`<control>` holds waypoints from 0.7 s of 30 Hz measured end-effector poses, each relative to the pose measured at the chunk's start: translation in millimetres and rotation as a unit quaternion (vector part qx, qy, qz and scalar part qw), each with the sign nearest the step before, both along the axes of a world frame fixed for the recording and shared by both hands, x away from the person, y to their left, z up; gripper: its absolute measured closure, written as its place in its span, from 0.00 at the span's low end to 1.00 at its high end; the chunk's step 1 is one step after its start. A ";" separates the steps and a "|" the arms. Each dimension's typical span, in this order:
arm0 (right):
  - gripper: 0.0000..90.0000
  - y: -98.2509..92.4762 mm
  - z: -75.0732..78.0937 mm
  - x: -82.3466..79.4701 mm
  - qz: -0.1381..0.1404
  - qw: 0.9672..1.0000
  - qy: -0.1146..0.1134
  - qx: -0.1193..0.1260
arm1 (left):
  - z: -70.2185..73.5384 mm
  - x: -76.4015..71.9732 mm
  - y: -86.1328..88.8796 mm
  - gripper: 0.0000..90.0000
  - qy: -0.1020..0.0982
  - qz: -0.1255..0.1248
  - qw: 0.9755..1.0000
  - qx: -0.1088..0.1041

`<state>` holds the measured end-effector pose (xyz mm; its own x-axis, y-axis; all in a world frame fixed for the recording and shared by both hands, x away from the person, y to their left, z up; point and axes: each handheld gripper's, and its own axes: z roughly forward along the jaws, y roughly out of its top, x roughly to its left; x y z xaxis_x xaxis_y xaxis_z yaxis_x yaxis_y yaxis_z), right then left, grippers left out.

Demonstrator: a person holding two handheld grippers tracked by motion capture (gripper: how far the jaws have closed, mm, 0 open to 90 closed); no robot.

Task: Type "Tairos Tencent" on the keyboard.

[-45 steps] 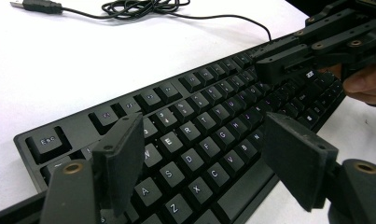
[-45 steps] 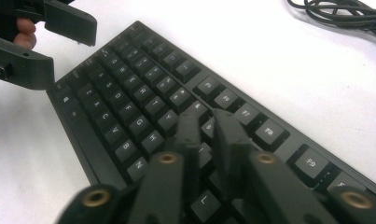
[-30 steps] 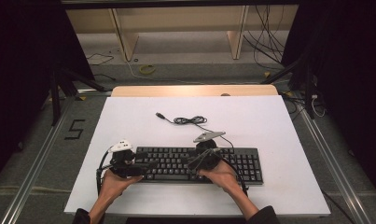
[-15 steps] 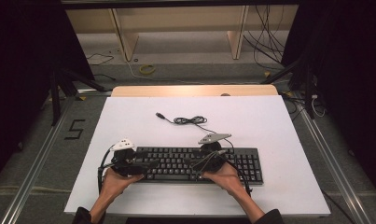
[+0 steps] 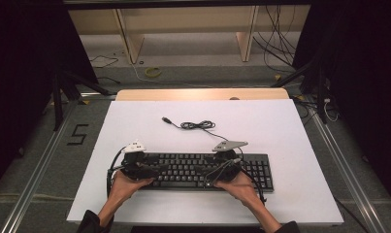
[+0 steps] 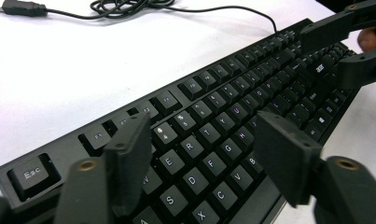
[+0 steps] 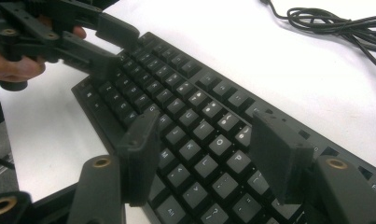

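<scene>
Both hands barely shift since the earlier frames; left gripper jaws have just been closing a little, right gripper jaws opening, nothing clamped between either pair. Each claw stands released, spread over the black full-size plastic keyboard, which lies directly beneath the jaws on the white tabletop. Left claw hovers above the left-hand letter keys, right claw above the right-hand letter keys, tips facing each other. Beyond both claws lies a coiled black USB cable.

A lab: white table amid dark curtains, floor rails, loose cables.
</scene>
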<state>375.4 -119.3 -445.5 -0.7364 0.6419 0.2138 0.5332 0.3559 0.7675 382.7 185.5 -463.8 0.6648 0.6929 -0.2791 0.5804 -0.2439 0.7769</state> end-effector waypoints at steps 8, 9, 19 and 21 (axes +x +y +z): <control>0.48 -2.4 0.7 -4.3 0.001 1.000 -0.002 0.002 | -0.5 5.7 -7.2 0.66 0.015 -0.010 1.000 0.018; 0.48 -2.8 0.6 -4.7 0.002 1.000 -0.003 0.003 | -0.6 5.9 -8.3 0.68 0.016 -0.012 1.000 0.020; 0.47 -5.8 0.4 -8.5 0.003 1.000 -0.004 0.004 | -3.0 9.7 -16.9 0.85 0.020 -0.028 0.998 0.053; 0.47 -5.9 0.8 -9.6 0.004 1.000 -0.004 0.006 | -3.5 10.4 -18.5 0.88 0.022 -0.030 0.998 0.059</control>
<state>365.8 -125.1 -444.7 -0.7431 0.6335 0.2155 0.5245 0.3515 0.7755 393.1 167.0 -467.3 0.6951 0.6818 -0.2279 0.5944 -0.3668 0.7157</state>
